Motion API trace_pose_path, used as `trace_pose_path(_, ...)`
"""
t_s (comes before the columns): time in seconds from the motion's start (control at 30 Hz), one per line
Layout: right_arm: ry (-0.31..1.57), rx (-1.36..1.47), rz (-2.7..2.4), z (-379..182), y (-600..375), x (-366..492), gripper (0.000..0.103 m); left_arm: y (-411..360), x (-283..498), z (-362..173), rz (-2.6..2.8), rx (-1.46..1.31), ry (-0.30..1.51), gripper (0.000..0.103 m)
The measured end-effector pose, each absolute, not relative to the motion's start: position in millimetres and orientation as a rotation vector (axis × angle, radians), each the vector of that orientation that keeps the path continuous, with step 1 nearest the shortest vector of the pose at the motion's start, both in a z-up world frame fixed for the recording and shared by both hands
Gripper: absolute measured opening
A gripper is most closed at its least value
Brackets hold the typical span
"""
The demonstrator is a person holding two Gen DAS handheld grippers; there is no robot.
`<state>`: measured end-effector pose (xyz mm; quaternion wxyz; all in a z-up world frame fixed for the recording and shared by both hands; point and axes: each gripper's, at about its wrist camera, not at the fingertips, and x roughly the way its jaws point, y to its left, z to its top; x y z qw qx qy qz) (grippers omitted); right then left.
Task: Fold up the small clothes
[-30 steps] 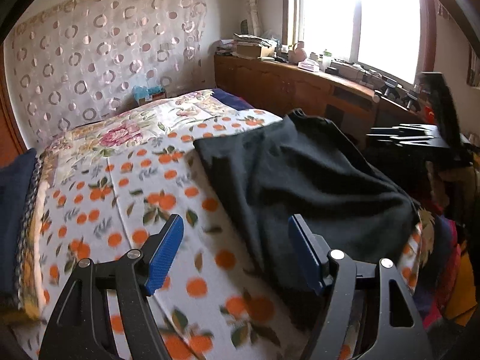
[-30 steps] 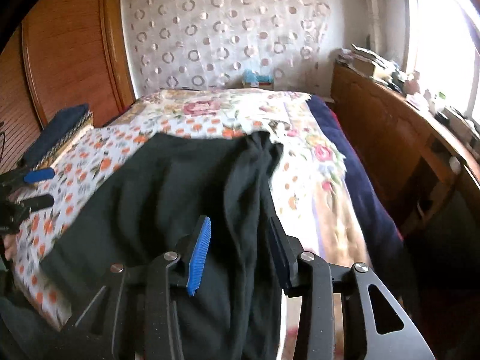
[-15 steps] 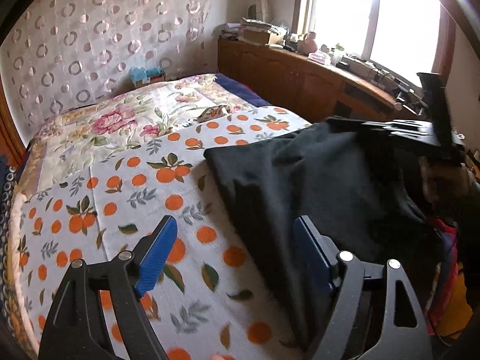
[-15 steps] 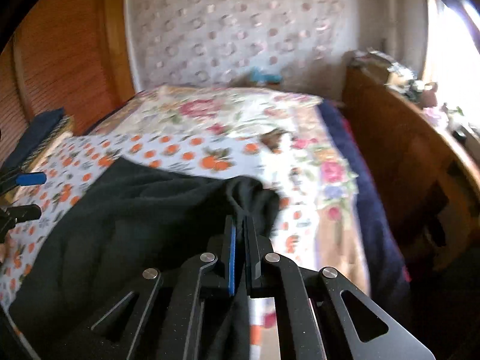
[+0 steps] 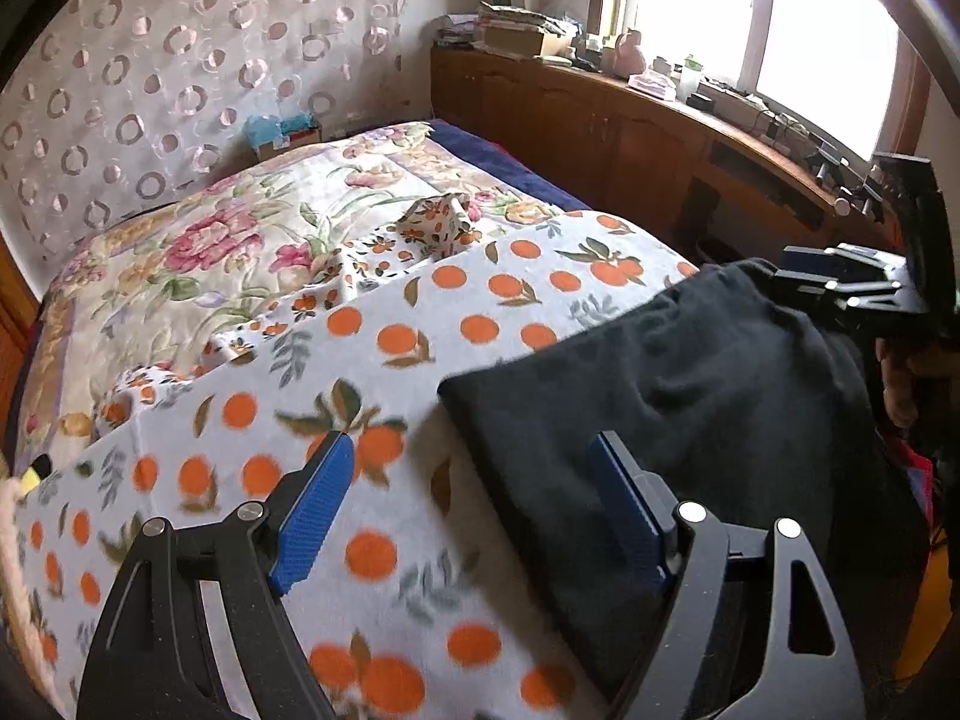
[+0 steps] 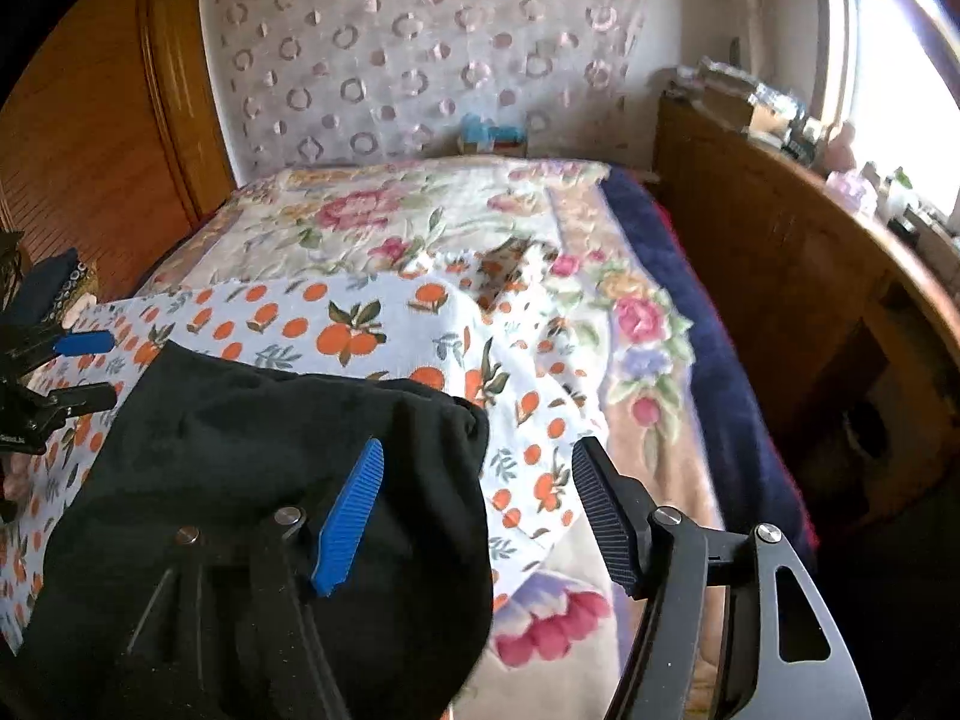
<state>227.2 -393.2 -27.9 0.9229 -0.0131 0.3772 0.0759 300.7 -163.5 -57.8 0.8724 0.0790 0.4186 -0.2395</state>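
A black garment point(image 5: 690, 396) lies bunched at the near right part of the bed, on a white sheet printed with oranges point(image 5: 420, 324). My left gripper point(image 5: 468, 450) hangs open over the garment's left edge; only its right finger is above the black cloth. In the right wrist view the garment point(image 6: 240, 450) fills the lower left. My right gripper point(image 6: 480, 450) is opening above its right corner, and the pads are clear of the cloth. Each gripper shows in the other's view: the right gripper point(image 5: 786, 270) at the garment's far end, the left gripper point(image 6: 99, 369) at the far left.
A floral quilt point(image 5: 228, 240) covers the far half of the bed, with a crumpled orange-print cloth point(image 5: 441, 222) on it. A wooden cabinet point(image 5: 630, 138) with clutter runs under the window on the right. A wooden wardrobe point(image 6: 90, 138) stands on the left.
My right gripper closed on a fold of the black garment half a second ago and has now opened off it. Both grippers have moved across the bed, and more bare orange sheet shows.
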Motion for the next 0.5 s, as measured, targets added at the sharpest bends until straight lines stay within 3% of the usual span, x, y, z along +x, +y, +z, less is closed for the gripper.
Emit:
trace_pose_path(0.13, 0.833, 0.005, 0.205, -42.5, -395.4, 248.5, 0.067, -168.5, 320.9, -66.1, -0.497, 0.16, 0.884, 0.08)
trace_pose_path(0.4, 0.876, 0.156, 0.319, -47.8, -424.0, 268.2, 0.067, -175.5, 330.8, -76.9, -0.545, 0.14, 0.907, 0.059)
trace_pose_path(0.47, 0.872, 0.163, 0.337, -47.9, -426.1, 268.7, 0.061, -177.6, 330.2, -76.8, -0.56, 0.141, 0.901, 0.045)
trace_pose_path(0.5, 0.868, 0.17, 0.36, -47.1, -426.2, 267.8, 0.05, -178.4, 329.6, -76.6, -0.567, 0.14, 0.902, 0.041)
